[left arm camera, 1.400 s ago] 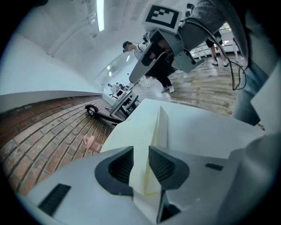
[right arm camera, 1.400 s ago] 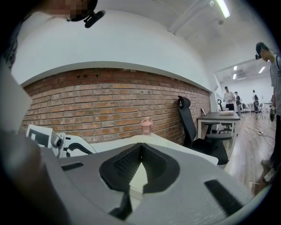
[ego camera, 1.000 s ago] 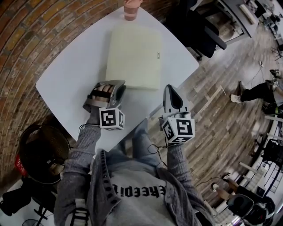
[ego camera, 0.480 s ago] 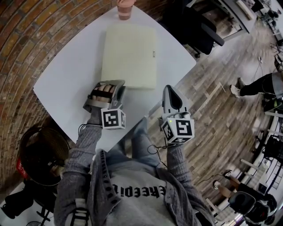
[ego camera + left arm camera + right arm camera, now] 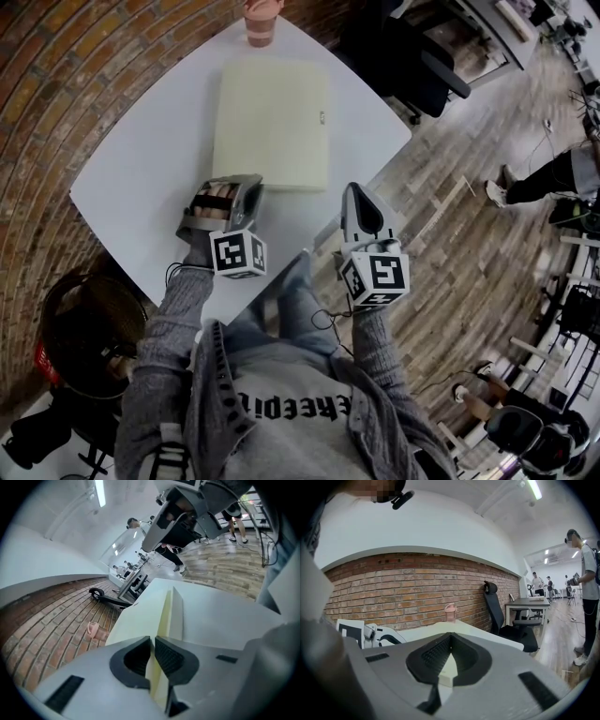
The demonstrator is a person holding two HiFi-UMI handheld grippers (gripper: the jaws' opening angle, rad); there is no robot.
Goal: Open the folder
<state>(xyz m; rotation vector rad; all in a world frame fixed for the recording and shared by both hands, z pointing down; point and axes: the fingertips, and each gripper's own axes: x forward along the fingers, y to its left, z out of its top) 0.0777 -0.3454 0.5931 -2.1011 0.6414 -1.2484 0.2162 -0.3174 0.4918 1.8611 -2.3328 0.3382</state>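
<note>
A cream folder (image 5: 272, 117) lies shut and flat on the white table (image 5: 141, 178). My left gripper (image 5: 236, 178) is rolled on its side at the folder's near left corner. In the left gripper view its jaws (image 5: 153, 654) are closed to a thin slit filled by the cream edge of the folder (image 5: 140, 616), which runs away from the tips. My right gripper (image 5: 359, 187) hovers off the table's near right edge, shut and empty. Through the opening under its tips (image 5: 449, 641) shows a corner of the folder (image 5: 447, 670).
A pink cup (image 5: 261, 21) stands at the table's far corner, just beyond the folder. A black office chair (image 5: 412, 66) stands on the wooden floor to the right. A brick wall runs along the left. A person's legs (image 5: 553, 183) show at far right.
Both grippers hold their places. Only the head view has shifted slightly, so the folder and cup sit a little further left in the frame.
</note>
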